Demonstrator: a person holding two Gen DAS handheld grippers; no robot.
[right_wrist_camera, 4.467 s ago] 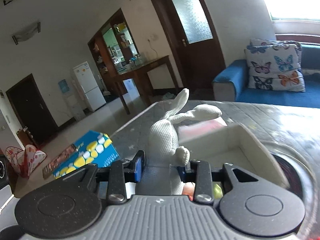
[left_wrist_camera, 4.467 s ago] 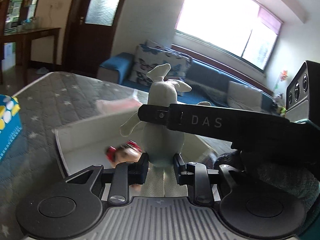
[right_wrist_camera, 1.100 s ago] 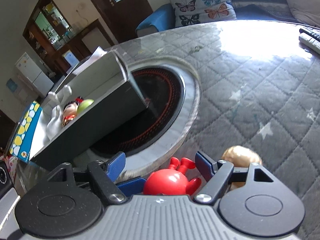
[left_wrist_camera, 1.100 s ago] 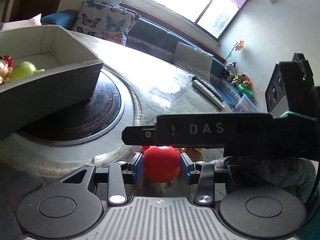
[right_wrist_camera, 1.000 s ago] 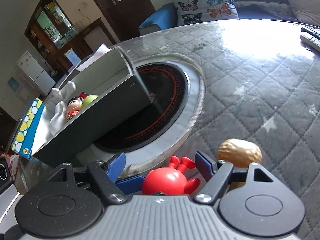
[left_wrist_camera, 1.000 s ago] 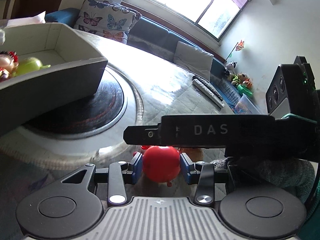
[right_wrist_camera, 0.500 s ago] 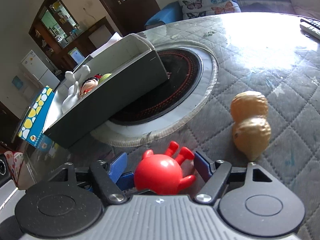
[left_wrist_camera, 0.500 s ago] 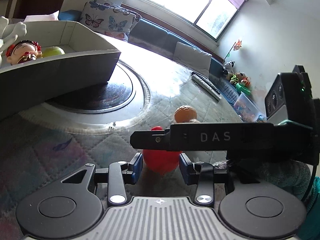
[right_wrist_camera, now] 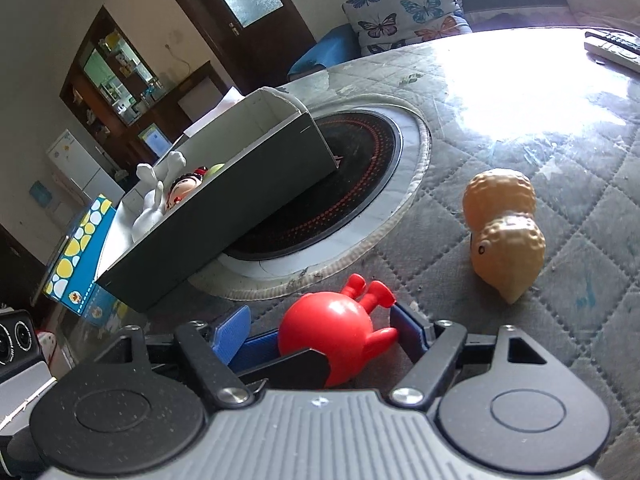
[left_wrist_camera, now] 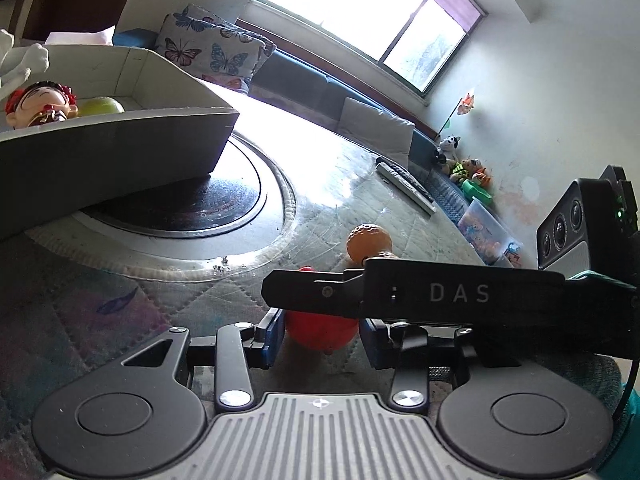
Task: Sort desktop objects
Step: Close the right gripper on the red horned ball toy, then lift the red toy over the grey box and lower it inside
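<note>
Red toy (left_wrist_camera: pixel 320 330) — between left hand-held gripper's (left_wrist_camera: pixel 318 336) fingers

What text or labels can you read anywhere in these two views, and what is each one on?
"DAS": white letters on the black bar of the right gripper, seen in the left wrist view.
Blue box with yellow spots: small print along its lower edge, too blurred to read.
Grey toy box, red toy and peanut toy: no text visible.
</note>
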